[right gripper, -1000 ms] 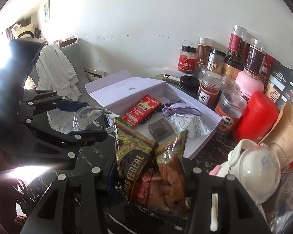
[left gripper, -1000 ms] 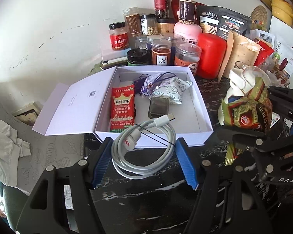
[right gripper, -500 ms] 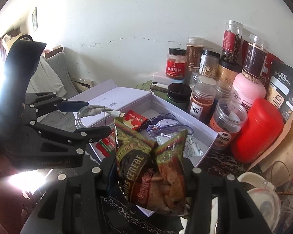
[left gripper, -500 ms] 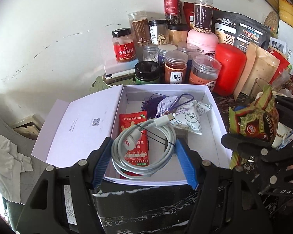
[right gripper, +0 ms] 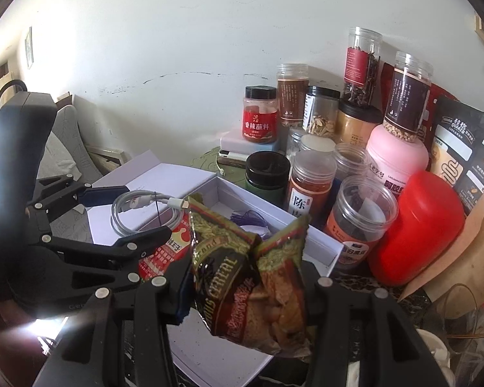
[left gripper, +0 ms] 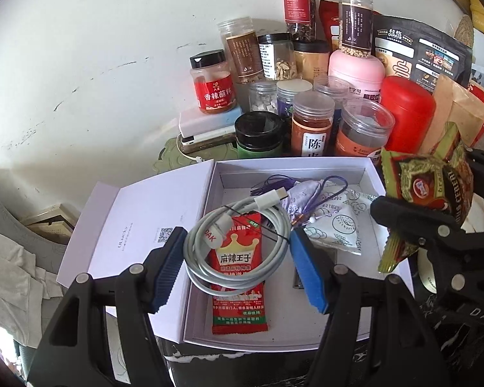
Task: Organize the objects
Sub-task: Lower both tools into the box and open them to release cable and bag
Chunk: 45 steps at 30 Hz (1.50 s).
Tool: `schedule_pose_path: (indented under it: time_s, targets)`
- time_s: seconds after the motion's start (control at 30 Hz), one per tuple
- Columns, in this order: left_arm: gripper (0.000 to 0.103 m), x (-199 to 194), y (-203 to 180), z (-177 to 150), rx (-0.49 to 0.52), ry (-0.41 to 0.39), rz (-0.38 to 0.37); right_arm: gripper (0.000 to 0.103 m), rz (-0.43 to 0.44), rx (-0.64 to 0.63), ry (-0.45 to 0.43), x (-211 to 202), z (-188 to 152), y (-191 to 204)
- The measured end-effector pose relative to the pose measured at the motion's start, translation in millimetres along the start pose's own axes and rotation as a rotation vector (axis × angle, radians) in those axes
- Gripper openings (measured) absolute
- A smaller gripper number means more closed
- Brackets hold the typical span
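Left gripper (left gripper: 237, 254) pinches coiled white charging cable (left gripper: 238, 245) above open white cardboard box (left gripper: 368, 174); lower, then release flat (avoid red snack packet (left gripper: 238, 283)). Right gripper (right gripper: 245, 293) clamps green-brown cereal bag (right gripper: 251, 283) over the box's near edge.

A coiled white charging cable (left gripper: 238, 245), bound with a thin black tie and ending in a white plug at its 1 o'clock side, hangs pinched between the blue pads of the left claw (left gripper: 237, 267) above the open white cardboard box (left gripper: 369, 174). Flat on the box floor beneath the coil lies a red snack sachet with a gold crown (left gripper: 238, 277). At the box's 12 o'clock end rest a lilac fabric pouch with purple tassel cords (left gripper: 298, 198) and, touching it toward 3 o'clock, a white printed sachet (left gripper: 338, 229). A crumpled green and brown cereal bag (right gripper: 251, 277), gripped upright by the right claw (right gripper: 245, 293), hangs over the box's 3 o'clock edge.
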State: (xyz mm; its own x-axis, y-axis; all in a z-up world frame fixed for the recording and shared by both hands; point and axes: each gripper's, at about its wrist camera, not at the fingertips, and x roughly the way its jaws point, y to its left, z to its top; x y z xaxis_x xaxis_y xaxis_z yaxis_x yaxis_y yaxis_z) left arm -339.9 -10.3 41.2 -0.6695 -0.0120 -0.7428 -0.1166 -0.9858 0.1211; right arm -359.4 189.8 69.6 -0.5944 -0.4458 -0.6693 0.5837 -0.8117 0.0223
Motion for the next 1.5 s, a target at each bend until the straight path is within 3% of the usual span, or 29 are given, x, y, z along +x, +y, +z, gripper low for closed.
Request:
schedule_pose_path:
  time_s: [0.17,0.4,0.57,1.07,1.27,1.5]
  targets:
    - [0.064,14.7,5.1,5.2,-0.006,0.002,0.044,0.049,-0.082,0.014,0.001,16.5,9.2,-0.5]
    - [0.064,40.2,17.6,6.6,-0.038,0.022,0.05,0.049,-0.125,0.032,0.014,42.5,16.2,-1.0]
    - [0.064,56.4,22.4,13.4,-0.007,0.026,0.067,0.049,-0.13,0.065,0.03,65.6,15.9,-4.5]
    - [0.064,98.3,21.9,25.5,0.009,0.064,-0.029,0.049,-0.223,0.105,0.092,103.6,19.0,-18.1]
    - [0.064,111.5,21.9,19.6,0.003,0.094,-0.034,0.05,-0.205,0.119,0.145,115.2,13.5,-21.7]
    - [0.064,114.9,16.5,15.9,0.038,0.094,0.023,0.051,-0.189,0.147,0.179,124.1,9.1,-22.2]
